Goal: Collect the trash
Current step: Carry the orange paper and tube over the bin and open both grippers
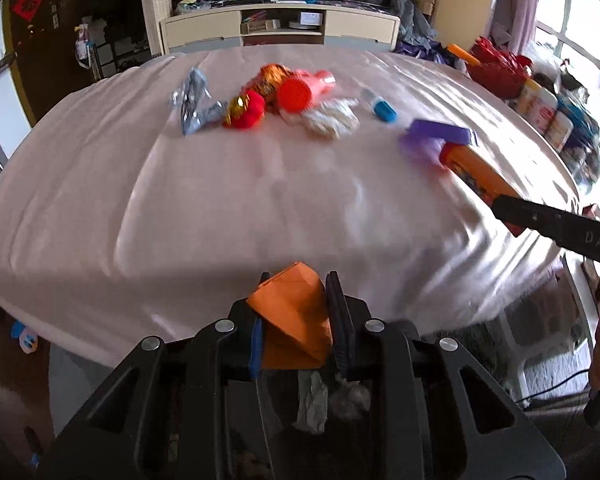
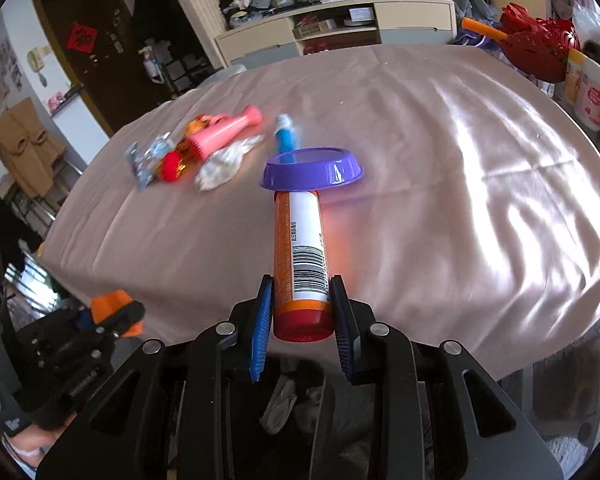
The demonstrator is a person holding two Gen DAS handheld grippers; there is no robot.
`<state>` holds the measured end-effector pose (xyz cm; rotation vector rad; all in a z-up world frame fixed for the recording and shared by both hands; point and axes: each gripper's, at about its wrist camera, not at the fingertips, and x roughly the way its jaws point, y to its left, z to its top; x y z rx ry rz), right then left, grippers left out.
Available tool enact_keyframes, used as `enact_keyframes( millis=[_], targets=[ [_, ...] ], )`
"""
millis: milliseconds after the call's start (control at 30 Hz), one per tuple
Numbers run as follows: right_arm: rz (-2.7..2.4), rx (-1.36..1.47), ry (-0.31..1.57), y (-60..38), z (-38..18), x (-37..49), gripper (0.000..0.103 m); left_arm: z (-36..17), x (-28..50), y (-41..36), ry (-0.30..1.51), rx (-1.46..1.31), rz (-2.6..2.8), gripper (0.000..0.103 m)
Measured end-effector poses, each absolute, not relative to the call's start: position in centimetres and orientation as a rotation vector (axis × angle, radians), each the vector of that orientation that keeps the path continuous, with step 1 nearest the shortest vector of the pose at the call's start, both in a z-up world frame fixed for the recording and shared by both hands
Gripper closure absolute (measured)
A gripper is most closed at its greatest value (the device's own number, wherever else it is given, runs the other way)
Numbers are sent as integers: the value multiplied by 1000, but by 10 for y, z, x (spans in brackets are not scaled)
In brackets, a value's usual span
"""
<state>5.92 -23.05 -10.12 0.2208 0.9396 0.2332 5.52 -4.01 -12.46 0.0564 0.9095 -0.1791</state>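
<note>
Over the near edge of the worktop (image 1: 180,200), seen from the left wrist, the left tool (image 1: 296,316) pinches a crumpled orange paper (image 1: 292,320) between its pads. Past it on the pink cloth lies a cluster of trash: a silver wrapper (image 1: 196,106), a red ball (image 1: 246,114), a pink bottle (image 1: 308,88), a white tissue (image 1: 332,118) and a blue tube (image 1: 380,108). To the right the other tool's arm reaches in, carrying an orange tube (image 1: 476,172) with a purple lid (image 1: 436,138) at its far end. Below the pads, crumpled white scraps show in what looks like a bin, though it is too dark to be sure.

From the right wrist, the right tool (image 2: 302,312) is clamped on the orange tube (image 2: 300,248) near its red cap, barcode up. The purple lid (image 2: 312,170) sits at the tube's far end; whether it rests on the tube or lies behind it I cannot tell. The left tool (image 2: 116,312) with its orange paper shows low at the left.

Both hands look loaded and headed for the drop. I'd keep the tube level so the lid is not knocked off, bring each tool squarely over the bin before letting go, and release one at a time.
</note>
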Motion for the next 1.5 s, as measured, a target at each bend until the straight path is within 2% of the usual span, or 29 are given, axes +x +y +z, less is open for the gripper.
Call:
enact_keyframes(
  millis=[533,933,1500],
  targets=[
    [296,241,959,-205,-108,21,74,-142,-16,-30,936,23,-185,78],
    [305,270,977,-200,-120,2,74,-144,-29,-25,936,7,-193,78],
    [310,235,1097,-180,-158,-2,74,-160,-32,-35,986,25,-253,78]
  ],
)
